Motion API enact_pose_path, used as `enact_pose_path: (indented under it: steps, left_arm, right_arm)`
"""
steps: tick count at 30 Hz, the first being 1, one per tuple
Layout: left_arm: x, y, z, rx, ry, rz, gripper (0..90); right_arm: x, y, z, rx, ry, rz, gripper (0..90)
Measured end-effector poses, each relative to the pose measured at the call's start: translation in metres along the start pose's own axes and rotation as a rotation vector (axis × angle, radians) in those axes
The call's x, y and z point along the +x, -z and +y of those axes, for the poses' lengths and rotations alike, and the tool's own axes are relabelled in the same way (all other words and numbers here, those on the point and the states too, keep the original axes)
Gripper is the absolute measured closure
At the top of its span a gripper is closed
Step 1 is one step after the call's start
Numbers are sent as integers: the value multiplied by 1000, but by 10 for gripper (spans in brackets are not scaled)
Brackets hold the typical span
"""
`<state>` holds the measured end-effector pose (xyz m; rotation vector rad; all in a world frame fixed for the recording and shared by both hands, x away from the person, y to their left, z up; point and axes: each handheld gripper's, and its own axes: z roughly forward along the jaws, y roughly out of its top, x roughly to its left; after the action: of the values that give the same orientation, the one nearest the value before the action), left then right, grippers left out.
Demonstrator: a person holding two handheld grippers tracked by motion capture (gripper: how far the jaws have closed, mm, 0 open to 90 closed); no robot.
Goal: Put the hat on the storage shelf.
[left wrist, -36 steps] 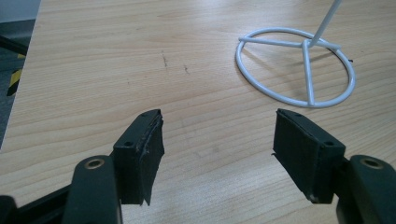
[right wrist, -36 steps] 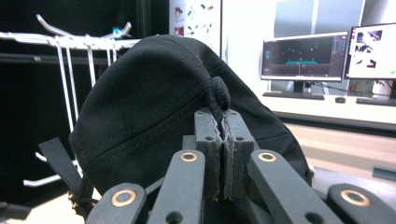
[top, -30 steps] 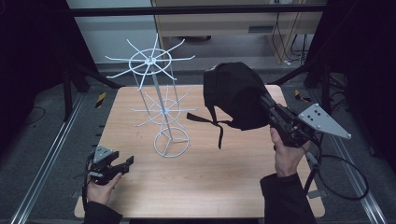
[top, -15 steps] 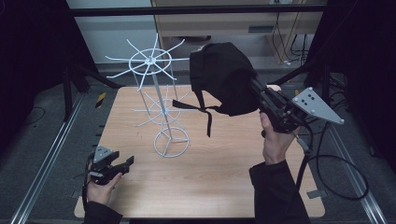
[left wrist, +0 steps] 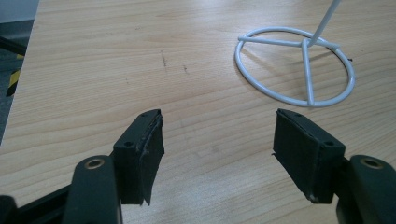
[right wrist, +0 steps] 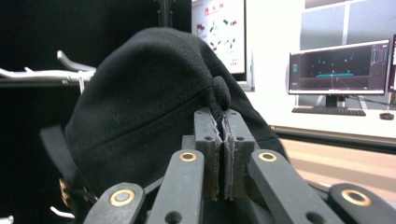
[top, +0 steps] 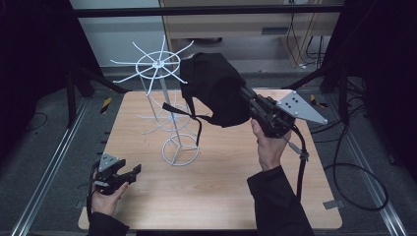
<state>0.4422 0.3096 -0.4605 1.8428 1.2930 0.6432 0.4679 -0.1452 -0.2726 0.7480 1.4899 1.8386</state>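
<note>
Black cap (top: pixel 216 91) hides right tongs' (top: pixel 246 101) tips and one upper arm of white wire rack (top: pixel 160 64). Rack base ring (left wrist: pixel 295 65) visible, pole cut by top edge.

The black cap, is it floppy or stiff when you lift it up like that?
Probably floppy: the black cap sags around the right tool, which pinches only its fabric, and its strap dangles loose. It seems light, since that small pinch holds it up. It may snag on the white wire rack beside it.
</note>
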Motion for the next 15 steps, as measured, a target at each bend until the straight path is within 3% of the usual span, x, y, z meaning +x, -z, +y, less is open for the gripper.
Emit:
enact_pose_path:
  steps: [15]
  left_arm:
    - [-1,-1,0,3,2,-2,327]
  right_arm:
    - [0,-7,-31,105,-12,19,828]
